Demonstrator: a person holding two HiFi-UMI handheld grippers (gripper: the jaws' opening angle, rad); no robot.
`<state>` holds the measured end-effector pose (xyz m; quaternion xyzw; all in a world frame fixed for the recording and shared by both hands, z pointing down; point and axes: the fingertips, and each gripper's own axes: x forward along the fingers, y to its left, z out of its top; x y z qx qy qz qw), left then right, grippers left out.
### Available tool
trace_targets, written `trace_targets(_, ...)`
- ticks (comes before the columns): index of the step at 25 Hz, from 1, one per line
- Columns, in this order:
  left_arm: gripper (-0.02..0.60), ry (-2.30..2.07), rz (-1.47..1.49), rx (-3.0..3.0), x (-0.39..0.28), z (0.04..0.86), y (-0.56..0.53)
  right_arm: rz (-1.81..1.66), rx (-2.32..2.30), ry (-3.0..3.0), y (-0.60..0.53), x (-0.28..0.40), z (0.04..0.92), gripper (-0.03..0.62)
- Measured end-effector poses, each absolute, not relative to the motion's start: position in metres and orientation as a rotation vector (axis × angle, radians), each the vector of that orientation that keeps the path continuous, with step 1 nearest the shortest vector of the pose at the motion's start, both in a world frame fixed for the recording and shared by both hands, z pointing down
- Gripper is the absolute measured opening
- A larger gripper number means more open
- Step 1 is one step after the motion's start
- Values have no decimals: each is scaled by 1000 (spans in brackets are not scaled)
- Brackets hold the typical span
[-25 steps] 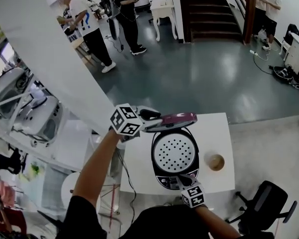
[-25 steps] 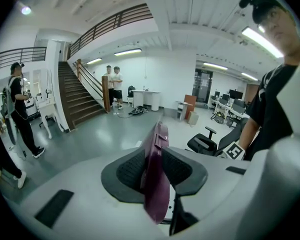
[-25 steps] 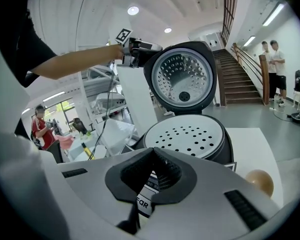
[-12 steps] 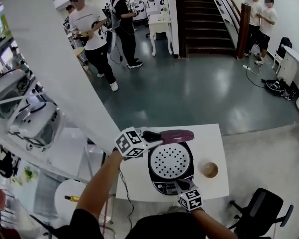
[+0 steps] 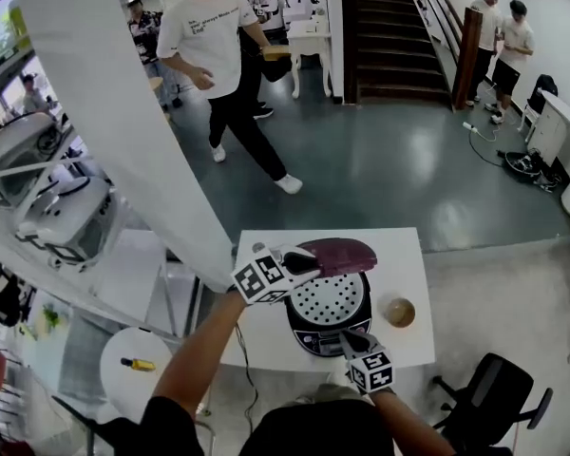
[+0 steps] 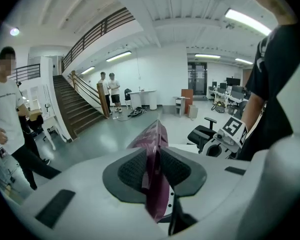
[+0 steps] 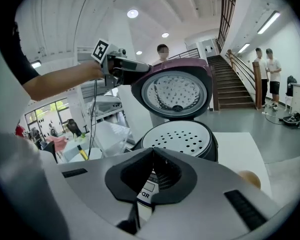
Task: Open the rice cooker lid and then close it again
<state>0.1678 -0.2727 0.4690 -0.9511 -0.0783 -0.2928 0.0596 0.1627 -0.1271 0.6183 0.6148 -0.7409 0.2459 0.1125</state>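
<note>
Right gripper jaws pressed together, nothing between, right in front of rice cooker front panel; maroon lid tilted up above perforated inner plate, white table underneath.

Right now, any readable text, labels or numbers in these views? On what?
"FOR" (middle letter unsure): white label on the rice cooker front, partly hidden.
Shirt print on the walking person: too small to read.
Marker cubes: patterns only, no letters.
</note>
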Motion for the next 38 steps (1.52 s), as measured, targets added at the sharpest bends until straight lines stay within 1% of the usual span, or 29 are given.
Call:
trace_targets(20, 71, -202, -837, -2761, 154, 517, -217, 664, 1956, -2100, -105, 163, 603, 0)
trace_targets(28, 71, -194, -846, -2740, 156, 541, -191, 649, 1969, -2098, -93, 180, 597, 0)
trace_targets(38, 71, -171, -852, -2709, 142, 569, -178, 638, 1908, -2130, -102, 185, 595, 0)
